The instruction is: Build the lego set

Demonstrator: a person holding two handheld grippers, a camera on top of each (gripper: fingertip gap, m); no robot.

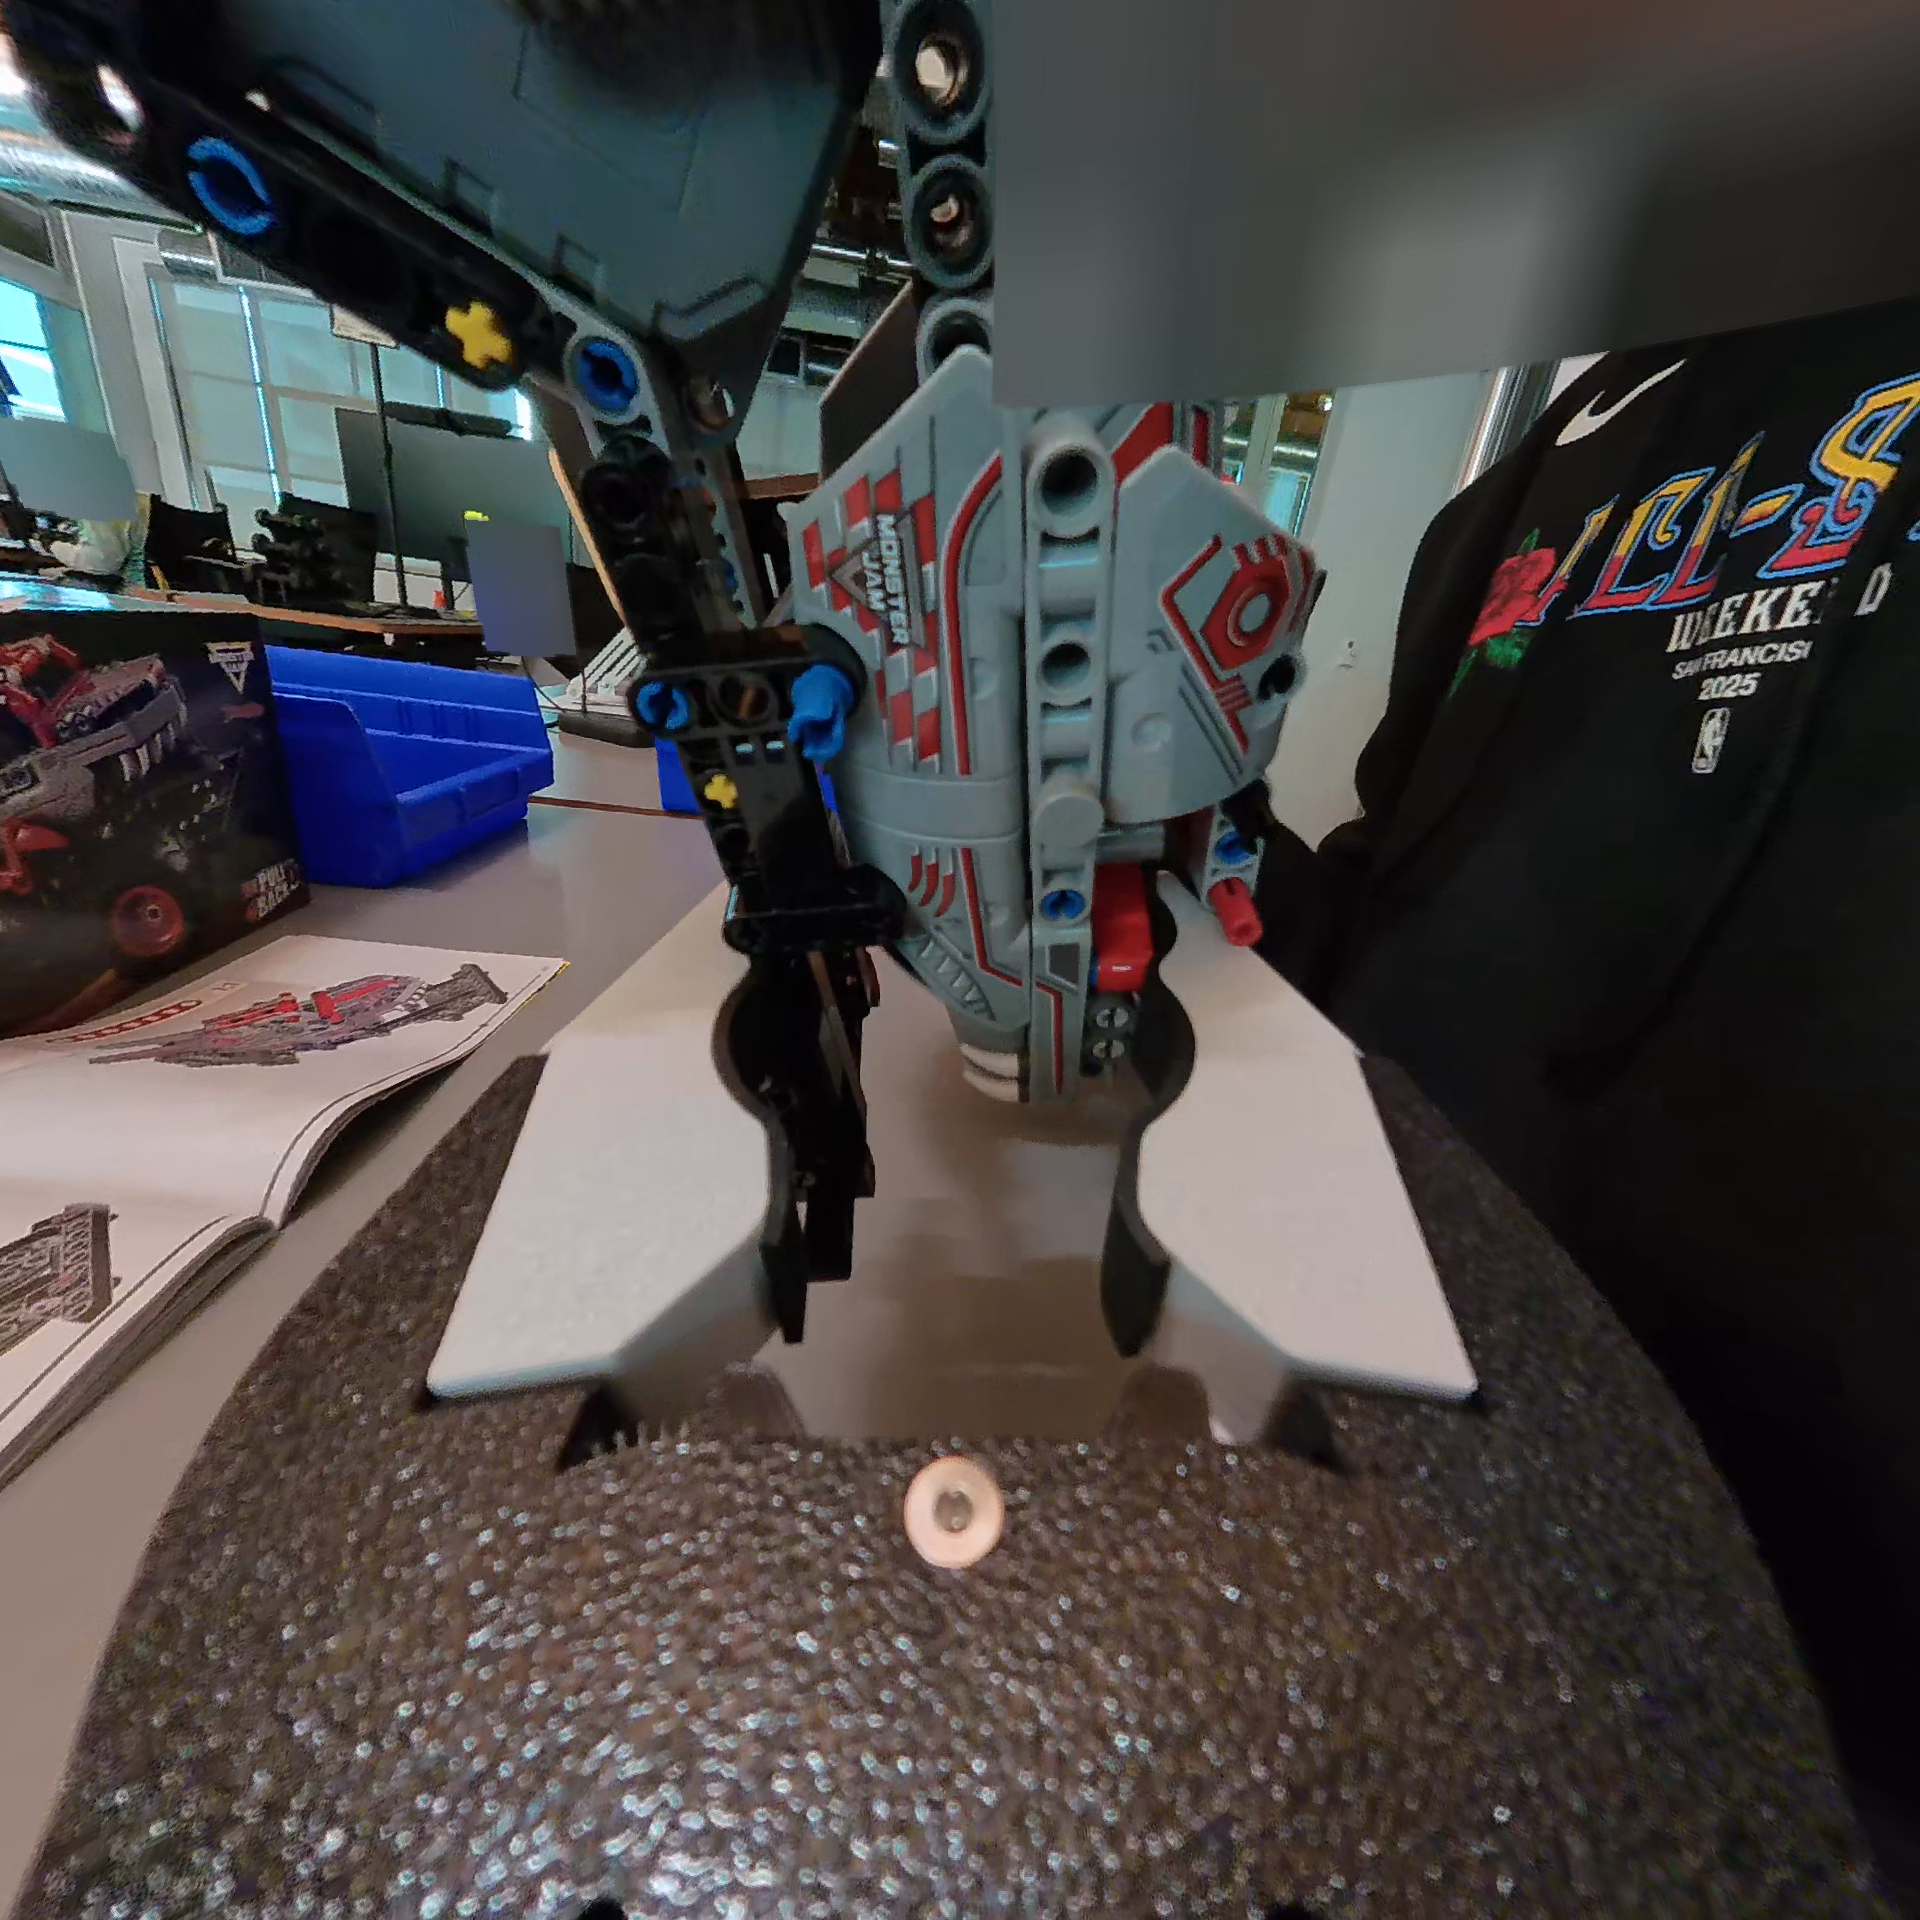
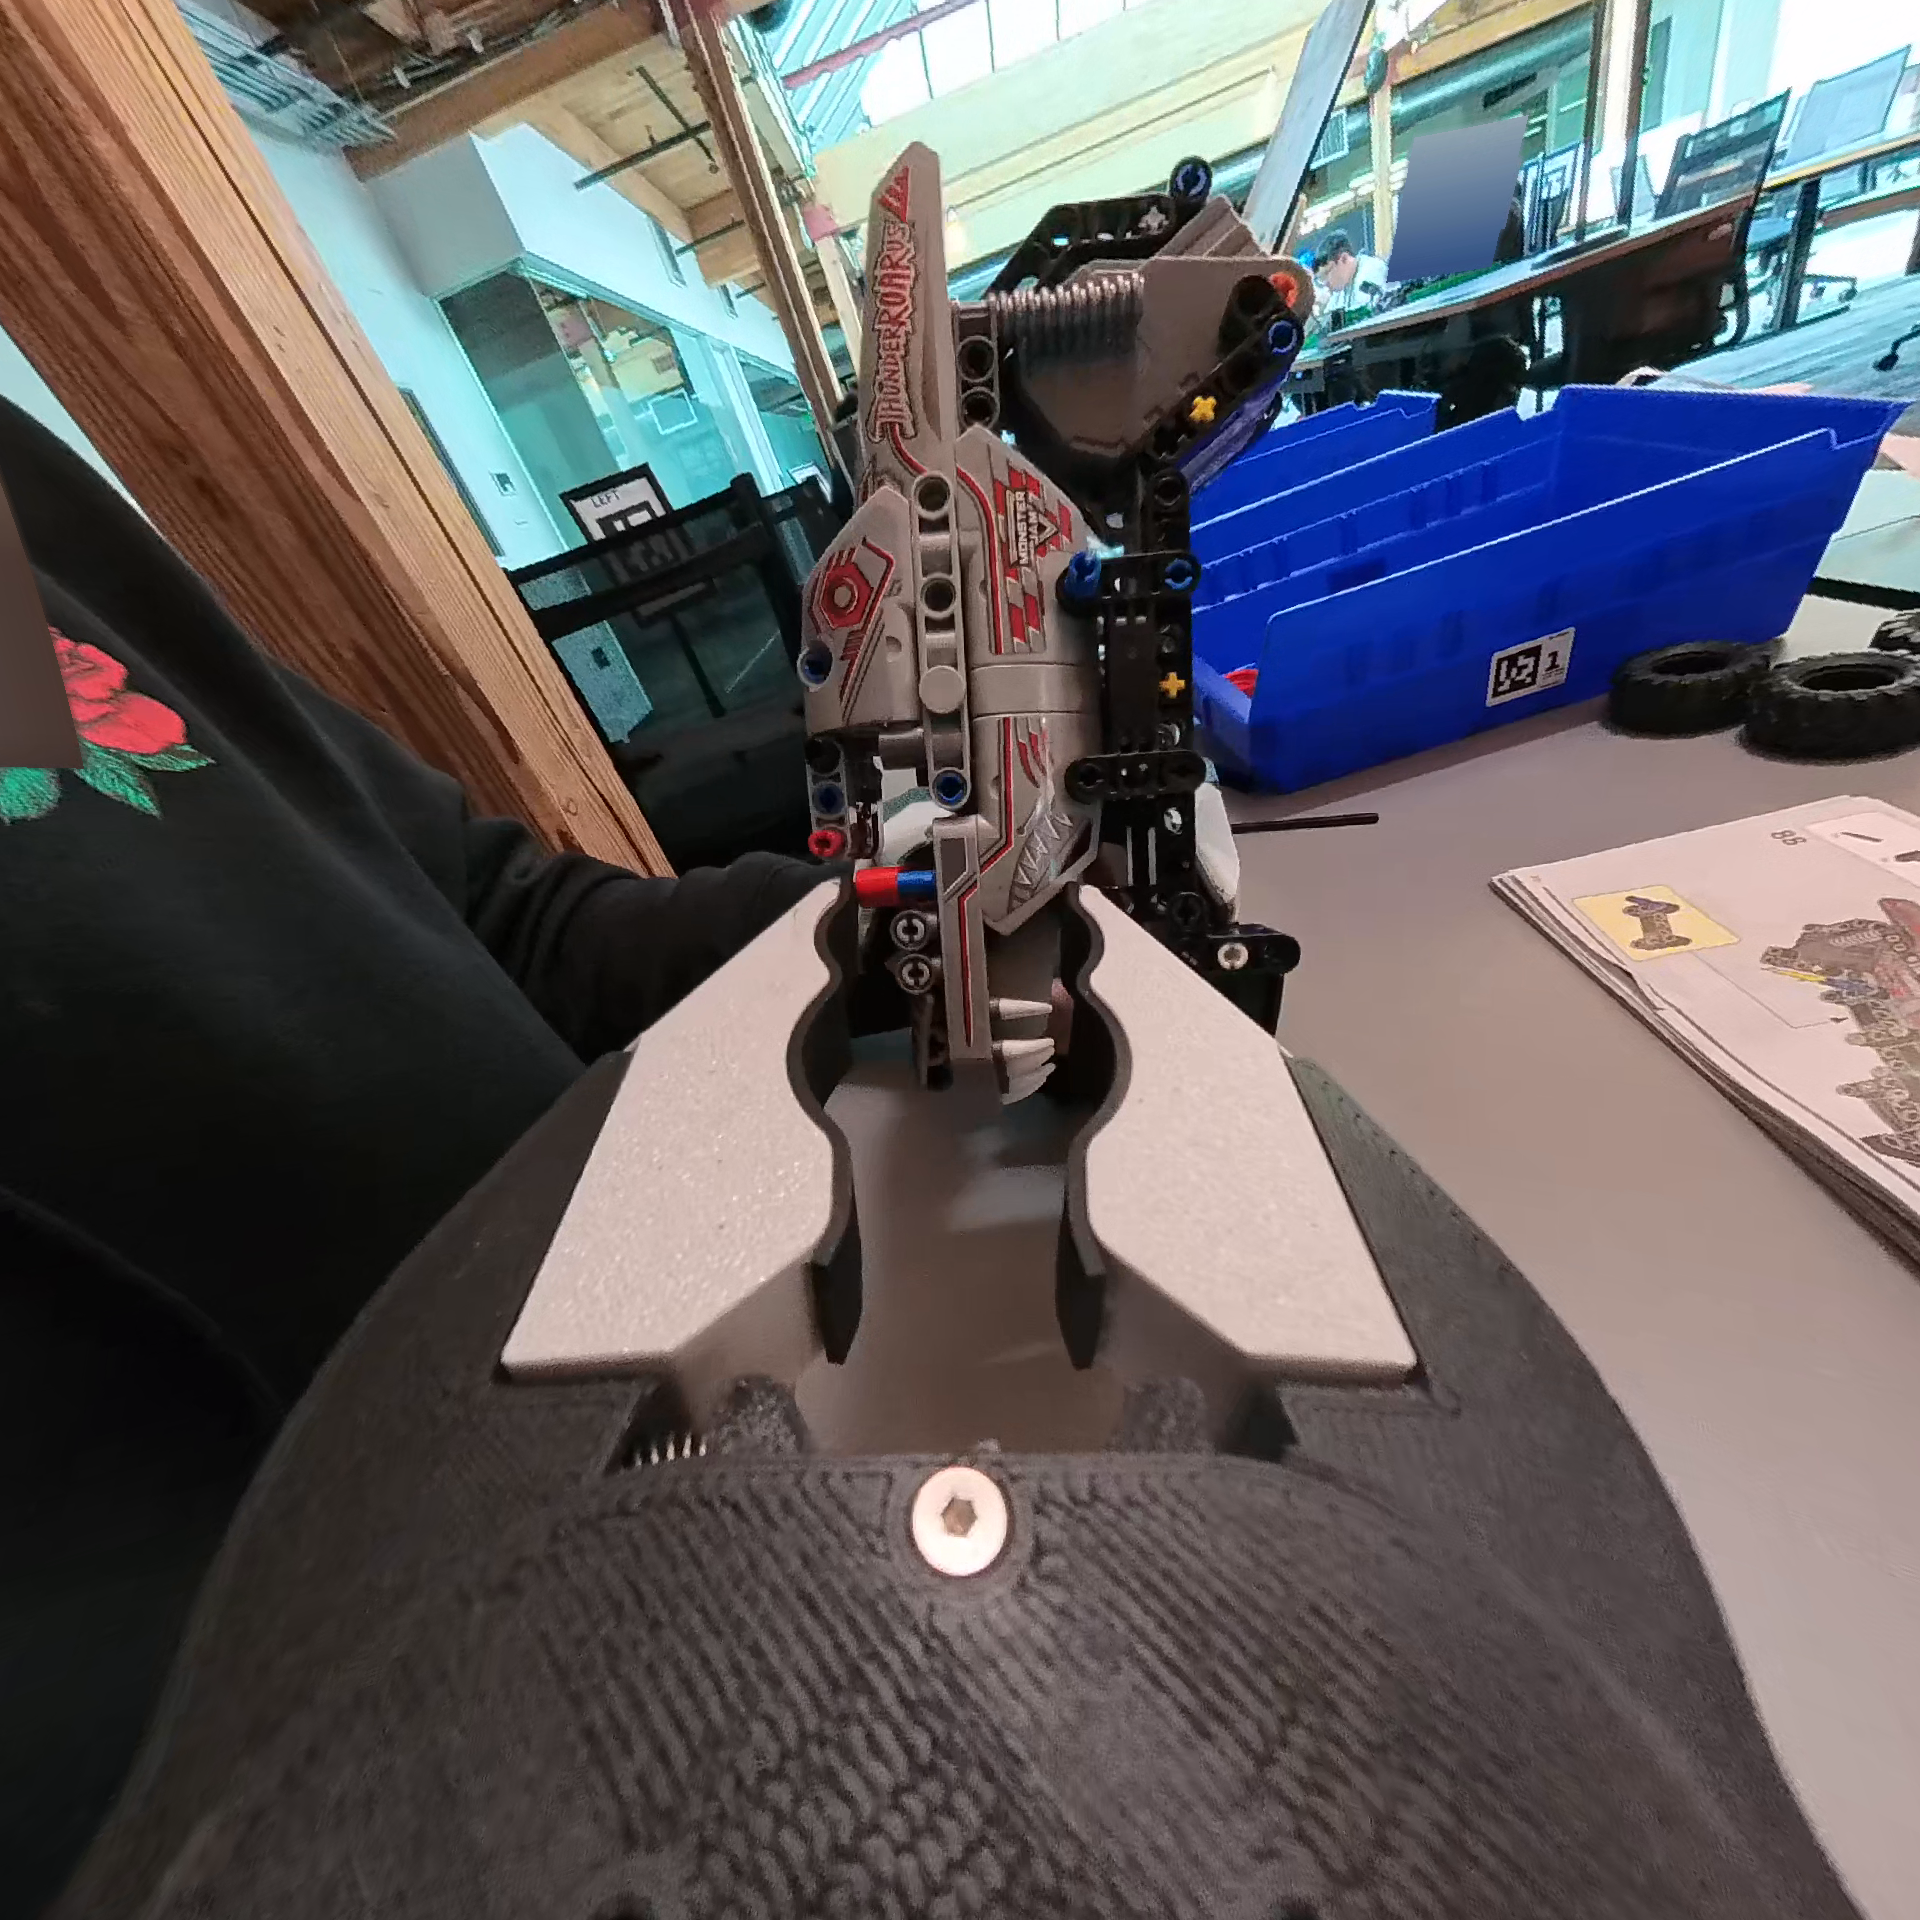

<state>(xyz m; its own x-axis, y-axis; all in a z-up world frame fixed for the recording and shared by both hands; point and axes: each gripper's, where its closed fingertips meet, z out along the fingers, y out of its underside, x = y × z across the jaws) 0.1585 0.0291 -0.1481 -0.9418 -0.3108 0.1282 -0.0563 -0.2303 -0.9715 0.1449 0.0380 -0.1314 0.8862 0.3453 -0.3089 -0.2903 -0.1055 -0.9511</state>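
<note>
Lego truck body [image 1: 997,727] [image 2: 966,665] held upright above the grey tabletop [image 2: 1507,1143], nose down, between the two claws.

Left claw [image 1: 951,1101]: fingers moderately apart; the black beam frame [image 1: 790,935] lies against the inner face of one finger, the grey snout sits toward the other. Cannot tell whether it truly clamps.

Right claw [image 2: 961,1049]: narrow-to-medium gap around the toothed snout (white teeth between the pads); contact looks likely but is not certain.

Handling judgement: light, rigid plastic, smooth and slippery on the stickered grey panels. Pin joints could pop under squeeze or twist; the thin fin [image 2: 904,301] and the teeth look the most fragile. Best hold: the black beam frame or the central grey beam, not the panels.

Counts: one model, one spring [image 2: 1070,312] on it, two blue bins [image 2: 1455,582] in right view, at least two loose tyres [image 2: 1766,686], one open instruction booklet [image 1: 260,1091], one set box [image 1: 125,810].
</note>
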